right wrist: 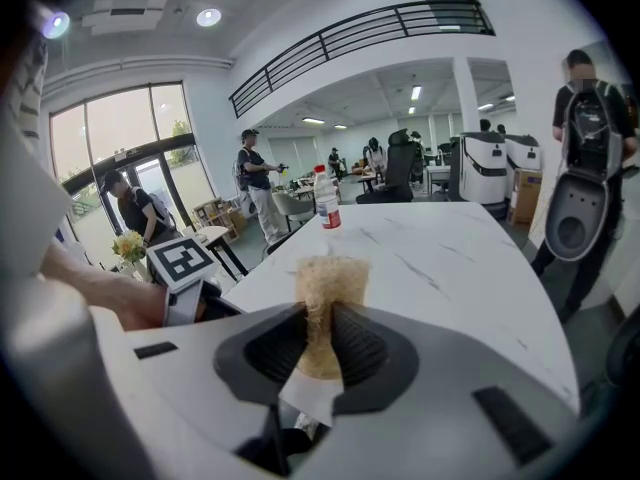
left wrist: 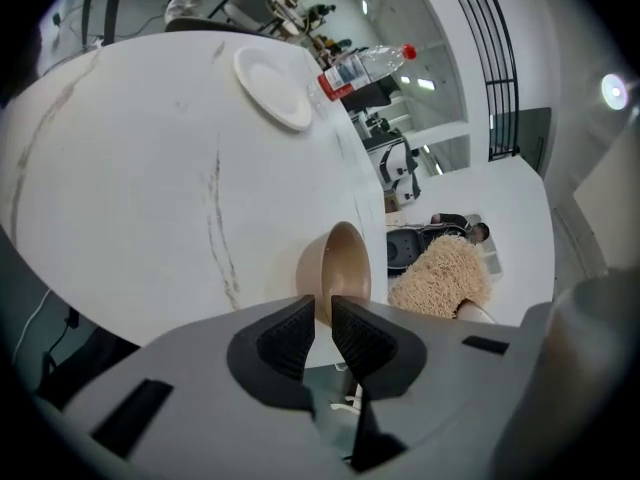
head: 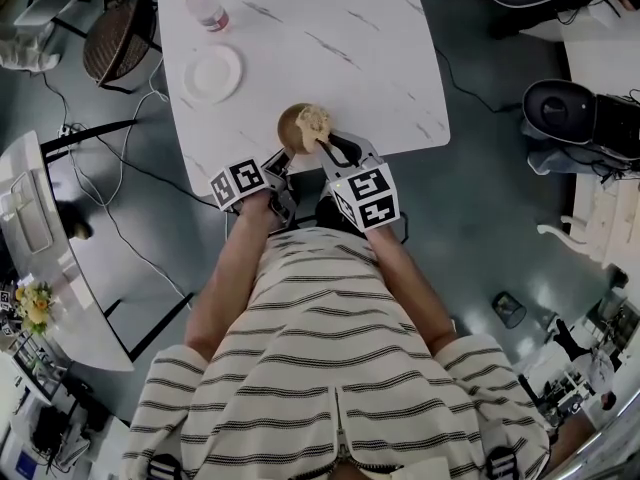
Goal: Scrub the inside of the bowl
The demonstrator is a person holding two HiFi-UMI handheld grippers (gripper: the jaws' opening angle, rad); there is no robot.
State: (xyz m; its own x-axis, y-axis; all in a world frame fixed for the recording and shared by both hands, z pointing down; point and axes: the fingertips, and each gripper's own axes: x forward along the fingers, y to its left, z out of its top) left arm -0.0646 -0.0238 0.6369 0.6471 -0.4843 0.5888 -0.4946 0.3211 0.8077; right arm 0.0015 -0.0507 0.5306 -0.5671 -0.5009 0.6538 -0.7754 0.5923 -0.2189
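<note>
A small tan bowl (head: 293,128) stands near the front edge of the white marble table (head: 330,38). My left gripper (head: 283,164) is shut on the bowl's near rim; in the left gripper view the rim of the bowl (left wrist: 340,266) runs into the narrow gap between the jaws of that gripper (left wrist: 322,320). My right gripper (head: 335,148) is shut on a beige fibrous scrubber (head: 314,121), which hangs over the bowl's right part. The scrubber (right wrist: 328,286) rises between the jaws of the right gripper (right wrist: 320,343). From the left gripper it shows as a scrubber (left wrist: 440,276) beside the rim.
A white plate (head: 212,73) and a red-capped plastic bottle (head: 206,6) lie at the table's far left. Black chairs (head: 560,110) stand to the right, a wicker chair (head: 112,38) to the left. Several people stand in the room's background.
</note>
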